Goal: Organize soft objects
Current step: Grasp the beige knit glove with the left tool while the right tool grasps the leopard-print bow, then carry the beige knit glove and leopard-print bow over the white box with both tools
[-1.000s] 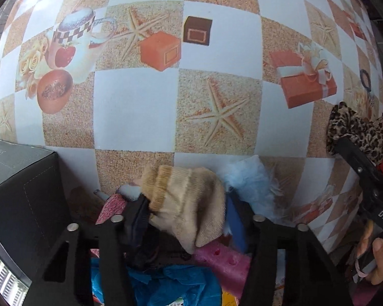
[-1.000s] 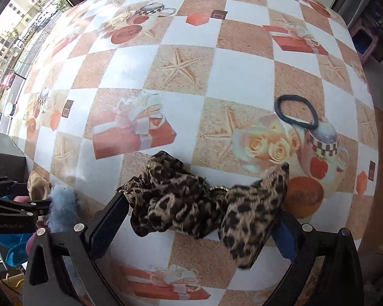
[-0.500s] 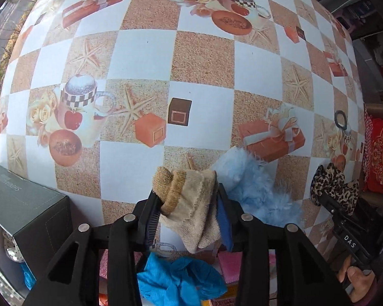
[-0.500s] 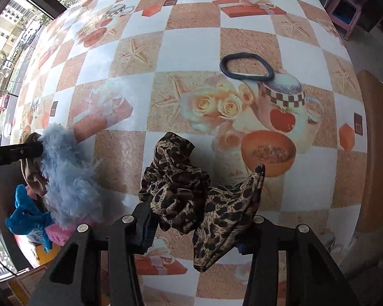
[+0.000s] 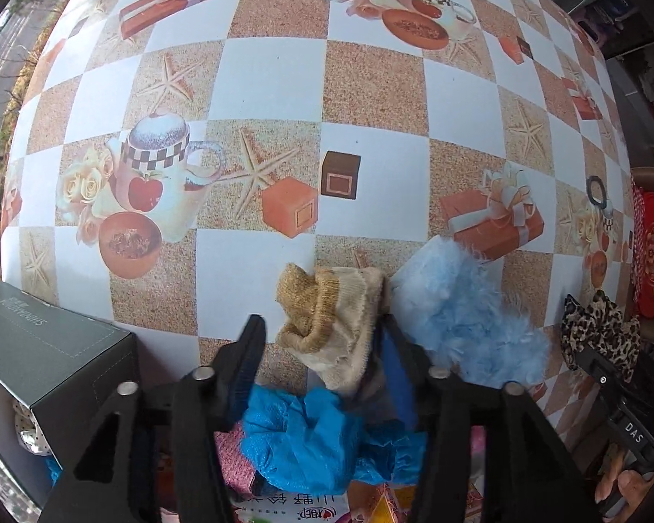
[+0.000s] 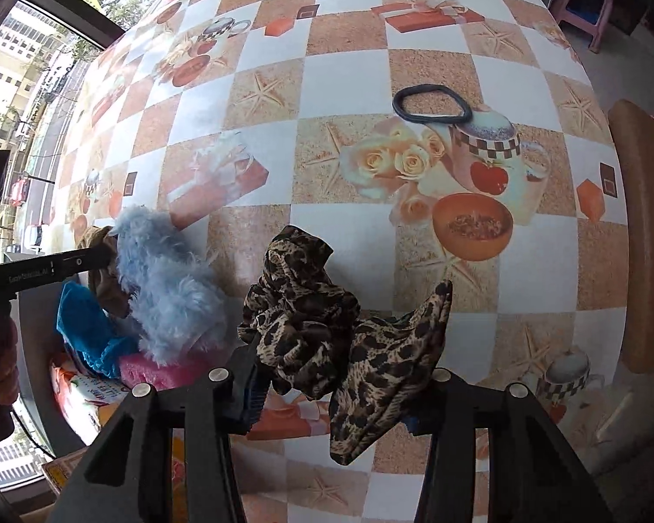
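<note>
My left gripper (image 5: 322, 340) is open; a beige knitted sock (image 5: 333, 322) hangs against its right finger, with a gap to the left finger. A fluffy light-blue piece (image 5: 462, 314) lies just right of it, above a blue cloth (image 5: 309, 436) and pink items. My right gripper (image 6: 340, 375) is shut on a leopard-print scrunchie (image 6: 327, 318) and holds it above the table. That scrunchie also shows in the left wrist view (image 5: 601, 327). The fluffy piece (image 6: 165, 279) and the sock (image 6: 102, 270) show at the left of the right wrist view.
A black hair tie (image 6: 431, 104) lies on the checkered tablecloth (image 5: 274, 78). A dark grey box (image 5: 43, 348) stands at the left. Printed packaging (image 5: 309, 510) lies under the soft pile. A brown chair edge (image 6: 641, 235) is at the right.
My left gripper's fingers have spread, leaving the sock loose against the right finger. Both grippers have drawn back a little from the table; the right one keeps the scrunchie.
</note>
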The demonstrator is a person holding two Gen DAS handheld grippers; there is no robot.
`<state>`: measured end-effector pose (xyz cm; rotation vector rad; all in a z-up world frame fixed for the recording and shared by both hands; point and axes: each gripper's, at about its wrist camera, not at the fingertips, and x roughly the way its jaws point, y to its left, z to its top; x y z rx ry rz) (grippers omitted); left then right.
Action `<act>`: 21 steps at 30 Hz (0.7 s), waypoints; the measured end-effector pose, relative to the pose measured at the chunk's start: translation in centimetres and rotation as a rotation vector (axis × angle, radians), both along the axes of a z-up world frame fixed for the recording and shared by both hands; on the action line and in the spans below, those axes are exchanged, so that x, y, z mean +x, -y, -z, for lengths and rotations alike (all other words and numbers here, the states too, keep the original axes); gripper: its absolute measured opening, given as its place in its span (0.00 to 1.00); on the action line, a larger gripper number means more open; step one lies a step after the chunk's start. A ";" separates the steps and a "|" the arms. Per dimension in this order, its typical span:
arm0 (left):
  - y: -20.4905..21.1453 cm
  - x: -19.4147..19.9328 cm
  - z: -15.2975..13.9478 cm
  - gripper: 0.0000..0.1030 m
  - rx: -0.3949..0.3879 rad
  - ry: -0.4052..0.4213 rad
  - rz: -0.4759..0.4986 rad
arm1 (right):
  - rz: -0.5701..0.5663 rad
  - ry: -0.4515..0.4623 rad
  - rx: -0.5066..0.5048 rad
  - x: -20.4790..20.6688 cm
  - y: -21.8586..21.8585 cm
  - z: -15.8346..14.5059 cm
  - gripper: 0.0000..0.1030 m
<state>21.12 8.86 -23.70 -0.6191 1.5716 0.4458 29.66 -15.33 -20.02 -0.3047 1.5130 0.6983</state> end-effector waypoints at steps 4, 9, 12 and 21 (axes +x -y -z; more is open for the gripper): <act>-0.5 0.2 1.7 0.73 -0.021 -0.027 -0.003 | -0.009 -0.007 0.000 0.0 -1.6 0.8 0.47; -1.1 -0.1 1.2 0.26 -0.059 0.020 -0.051 | -0.004 -0.012 0.014 -0.6 -1.5 0.2 0.47; -1.2 -0.6 -1.6 0.24 0.028 0.091 -0.022 | 0.011 0.000 0.037 -0.8 -0.8 -1.2 0.47; 1.5 -2.8 -9.7 0.24 0.152 0.240 0.071 | 0.032 0.030 0.085 -1.7 1.5 -5.0 0.47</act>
